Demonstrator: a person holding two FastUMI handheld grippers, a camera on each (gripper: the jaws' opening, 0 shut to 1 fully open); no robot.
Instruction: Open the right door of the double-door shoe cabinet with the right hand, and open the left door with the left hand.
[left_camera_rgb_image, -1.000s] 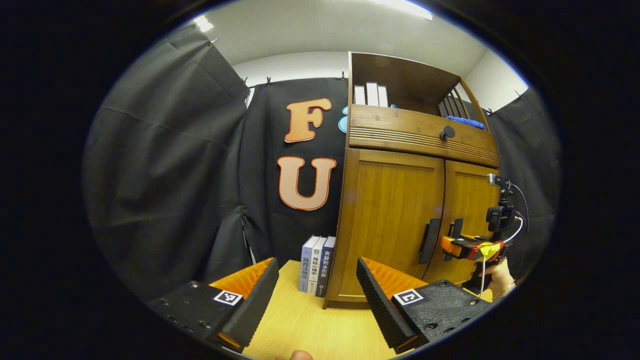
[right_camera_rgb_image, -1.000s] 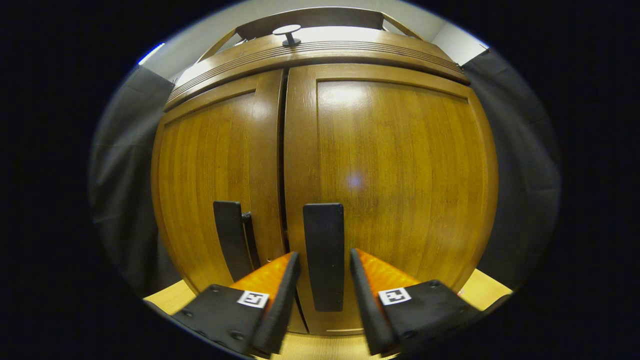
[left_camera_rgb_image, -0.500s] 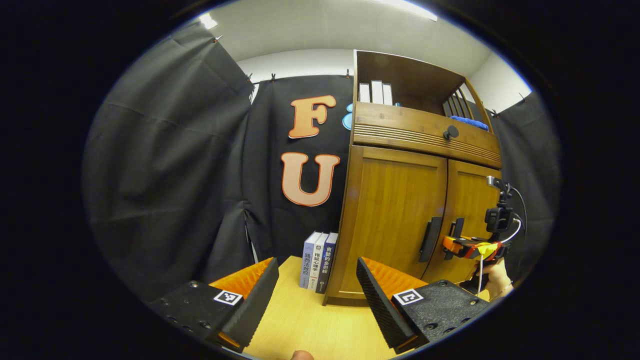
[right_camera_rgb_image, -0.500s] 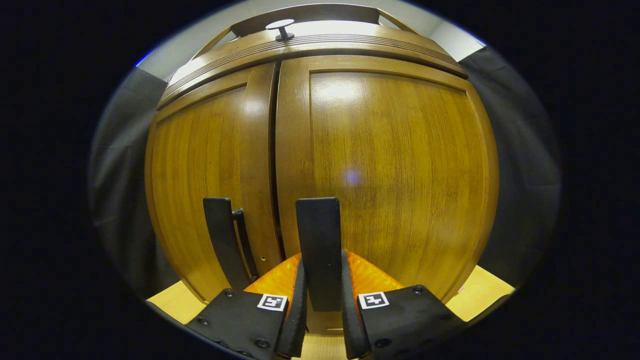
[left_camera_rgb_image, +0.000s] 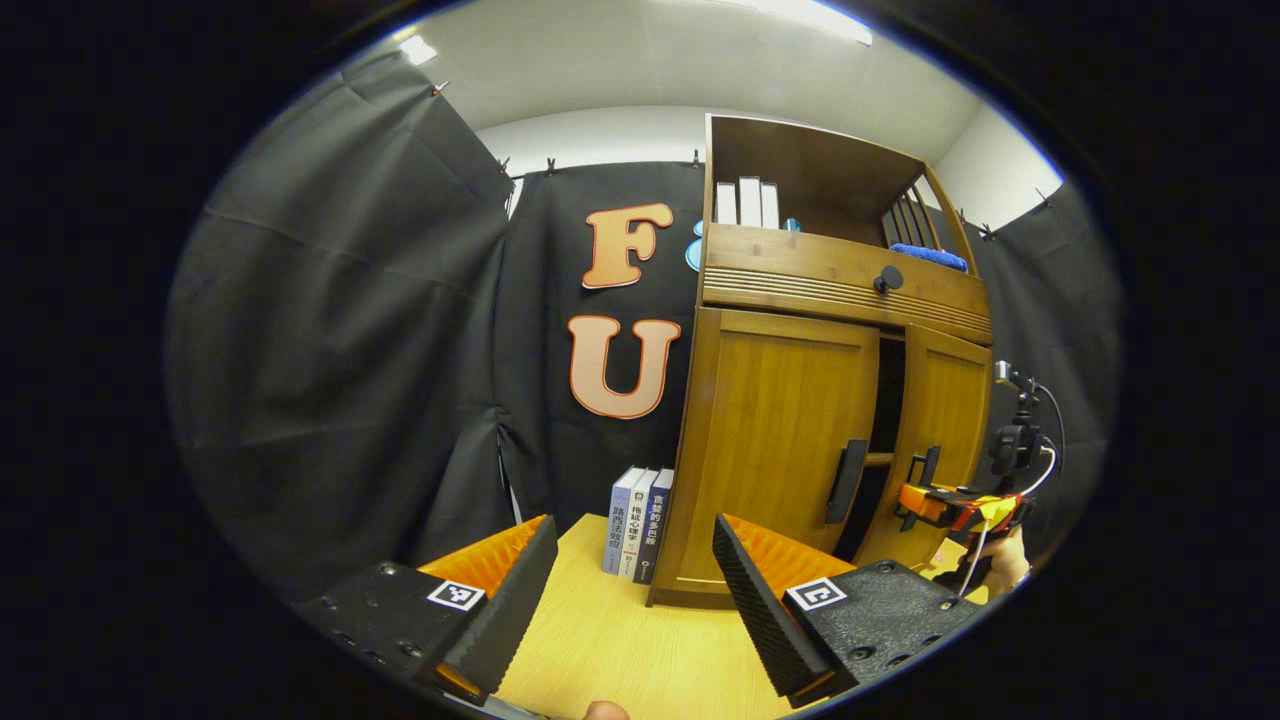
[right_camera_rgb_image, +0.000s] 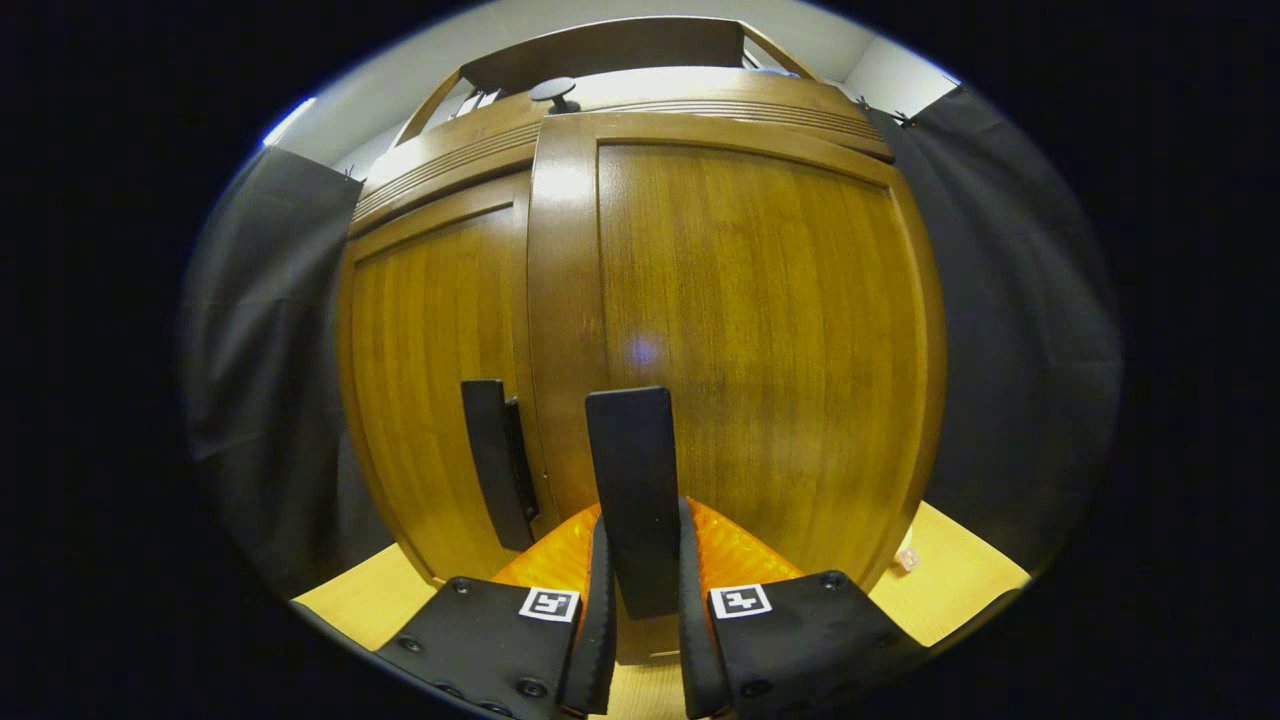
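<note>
Right door (right_camera_rgb_image: 760, 340) now ajar, jaws clamping its handle (right_camera_rgb_image: 633, 490)

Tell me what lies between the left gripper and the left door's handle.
In the left gripper view, bare tabletop and the closed left door lie between the open left gripper and the left handle.

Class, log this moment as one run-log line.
right hand-held gripper: shut on black flat door handle | right wooden door: ajar | left hand-held gripper: open

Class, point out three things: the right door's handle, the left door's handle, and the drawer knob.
right door's handle (right_camera_rgb_image: 632, 480), right gripper view: middle of the bar.
left door's handle (left_camera_rgb_image: 846, 480), left gripper view: mid bar.
drawer knob (left_camera_rgb_image: 887, 279), left gripper view: round face.
</note>
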